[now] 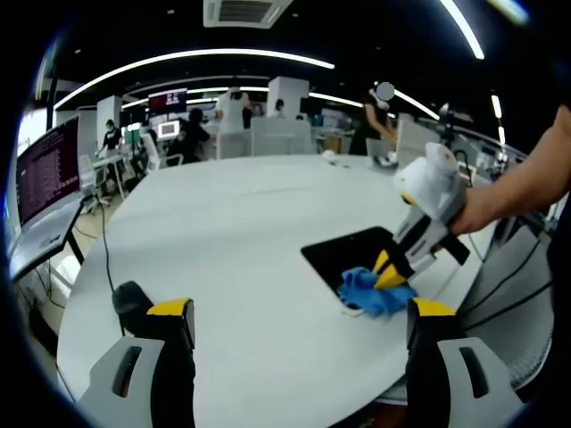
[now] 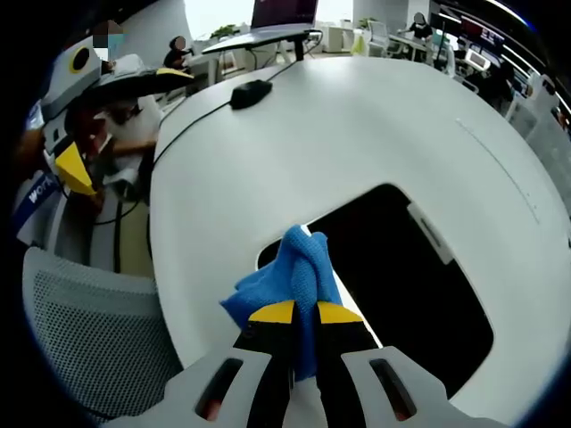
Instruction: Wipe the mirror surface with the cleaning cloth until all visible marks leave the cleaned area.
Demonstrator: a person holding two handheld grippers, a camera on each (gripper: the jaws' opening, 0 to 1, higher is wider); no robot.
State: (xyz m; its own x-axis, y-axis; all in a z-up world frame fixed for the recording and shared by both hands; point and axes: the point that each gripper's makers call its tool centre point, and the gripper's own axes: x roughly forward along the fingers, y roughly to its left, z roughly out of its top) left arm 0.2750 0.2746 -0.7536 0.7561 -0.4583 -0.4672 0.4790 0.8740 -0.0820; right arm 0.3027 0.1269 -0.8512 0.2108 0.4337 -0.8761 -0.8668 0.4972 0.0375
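Soft blue cloth [image 2: 290,276]; glossy dark mirror [image 2: 406,285]; smooth matt white table [image 2: 357,125], possibly laminate.

Almost nothing here can be read. At the left edge of the right gripper view, a blue strap [image 2: 36,201] carries white letters that start "WOR"; the rest is cut off. In the left gripper view, the monitor [image 1: 46,171] on the left shows rows of text too small and blurred to make out, and the far screen [image 1: 168,101] is just as unclear.
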